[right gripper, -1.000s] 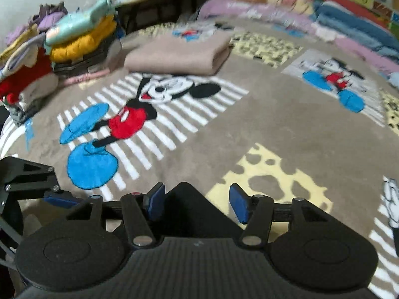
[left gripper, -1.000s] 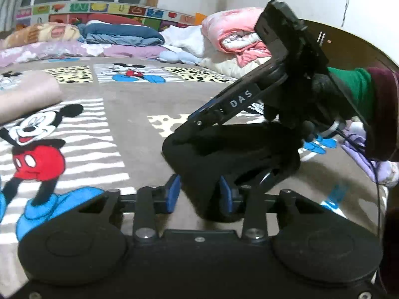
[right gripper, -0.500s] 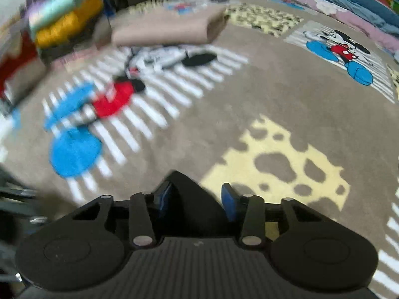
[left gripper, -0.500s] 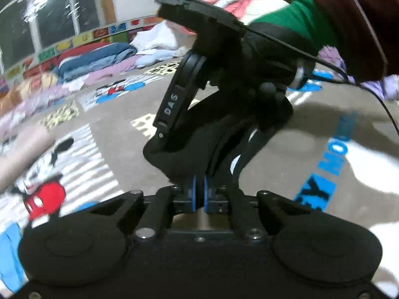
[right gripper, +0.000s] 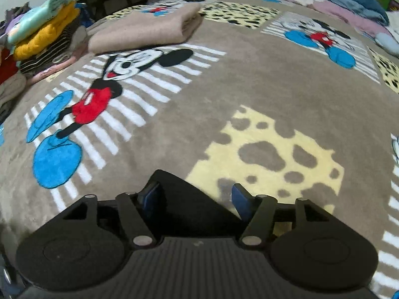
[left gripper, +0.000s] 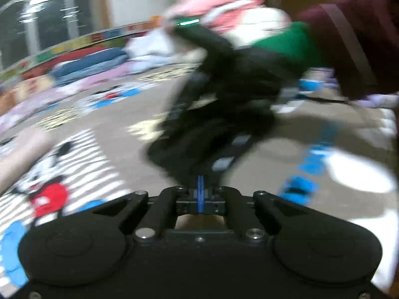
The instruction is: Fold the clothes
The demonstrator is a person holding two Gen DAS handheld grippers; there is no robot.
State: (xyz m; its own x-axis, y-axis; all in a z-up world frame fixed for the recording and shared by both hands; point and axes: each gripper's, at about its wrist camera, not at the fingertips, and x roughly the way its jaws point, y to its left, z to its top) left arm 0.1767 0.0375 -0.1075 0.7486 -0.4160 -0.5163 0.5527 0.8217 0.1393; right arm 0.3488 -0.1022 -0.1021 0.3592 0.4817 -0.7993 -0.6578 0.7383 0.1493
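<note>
My left tool (left gripper: 200, 191) is pinched shut on a black garment (left gripper: 199, 147); my right tool (right gripper: 195, 196), jaws opening, straddles its black corner, which lies on the bed (right gripper: 249, 79) directly ahead.

1. Motion blur is smearing most of the left wrist view: the right hand-held gripper (left gripper: 224, 114) is showing only as a dark streak, so its fingertips are not readable there.
2. A maroon sleeve (left gripper: 354, 44) is running off the edge at 2 o'clock.
3. The pink bedding pile (left gripper: 224, 7) at 12 o'clock is dissolving into blur.
4. In the right wrist view, a black garment (right gripper: 189, 199) is lying between the opening jaws, its lower part hiding behind the gripper body.
5. The stacked clothes (right gripper: 42, 35) at 10 o'clock are being cut by the frame edge.
</note>
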